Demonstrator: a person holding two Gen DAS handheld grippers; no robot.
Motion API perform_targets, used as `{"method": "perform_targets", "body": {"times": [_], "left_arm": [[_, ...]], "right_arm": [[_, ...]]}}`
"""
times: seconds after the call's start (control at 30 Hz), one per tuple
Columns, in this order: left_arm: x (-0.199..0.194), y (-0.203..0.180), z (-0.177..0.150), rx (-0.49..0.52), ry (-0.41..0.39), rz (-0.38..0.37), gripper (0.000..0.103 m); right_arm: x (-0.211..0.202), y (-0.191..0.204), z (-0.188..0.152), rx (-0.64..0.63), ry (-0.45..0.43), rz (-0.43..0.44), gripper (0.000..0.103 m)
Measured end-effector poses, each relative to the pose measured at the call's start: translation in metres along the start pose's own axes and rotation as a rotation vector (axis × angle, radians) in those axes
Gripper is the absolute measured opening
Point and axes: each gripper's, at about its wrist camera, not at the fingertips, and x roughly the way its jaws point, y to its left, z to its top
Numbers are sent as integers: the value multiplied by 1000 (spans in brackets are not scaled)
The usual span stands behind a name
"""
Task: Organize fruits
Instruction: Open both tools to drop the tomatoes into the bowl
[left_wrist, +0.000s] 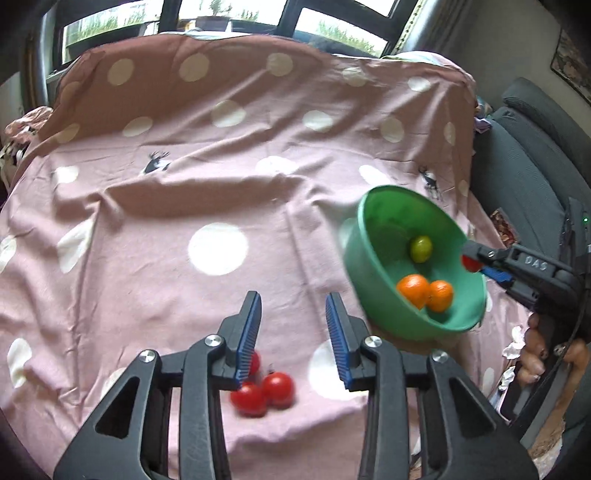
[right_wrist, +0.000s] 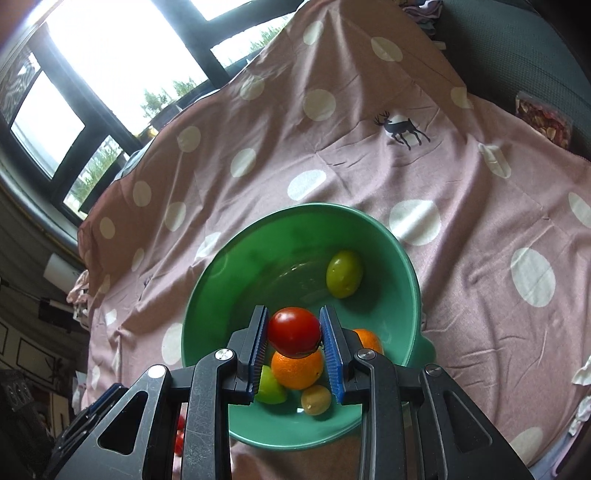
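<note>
A pink cloth with white dots was spread over the table. On its left part, near the front edge, three red tomatoes were seen lying close together on the cloth. The left gripper was held just above them. Its jaws were spread apart, and nothing was gripped between them. One tomato was partly hidden behind the left blue pad.

Further right, a green bowl was seen on the cloth. Two oranges and a green lime were lying inside it. In the right wrist view, another lime and a small yellow fruit were also seen in the bowl.

At the far right, the right gripper was held over the bowl. A red tomato was squeezed between its blue pads, just above an orange.
</note>
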Motion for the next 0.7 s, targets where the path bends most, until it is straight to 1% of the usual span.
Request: {"method": "perform_targets", "body": {"times": [0.07, 0.1, 0.27, 0.37, 0.43, 0.5, 0.63, 0.7], "left_arm": [[5, 15, -10, -27, 42, 44, 35], [8, 20, -14, -35, 57, 47, 35], [32, 29, -26, -82, 136, -6, 35], [48, 28, -30, -87, 174, 10, 34], [56, 30, -31, -101, 184, 13, 33], [62, 34, -33, -118, 193, 14, 29], [61, 36, -35, -120, 165, 10, 27], [53, 30, -32, -124, 148, -21, 27]], "right_arm": [[1, 2, 0, -6, 4, 7, 31], [1, 3, -1, -9, 6, 10, 31], [3, 6, -1, -19, 9, 10, 31], [3, 6, -2, -21, 12, 6, 31], [3, 5, -1, -17, 10, 2, 31], [3, 4, -1, -15, 8, -3, 31], [3, 3, 0, -13, 9, -4, 31], [3, 3, 0, -15, 9, -4, 31]]}}
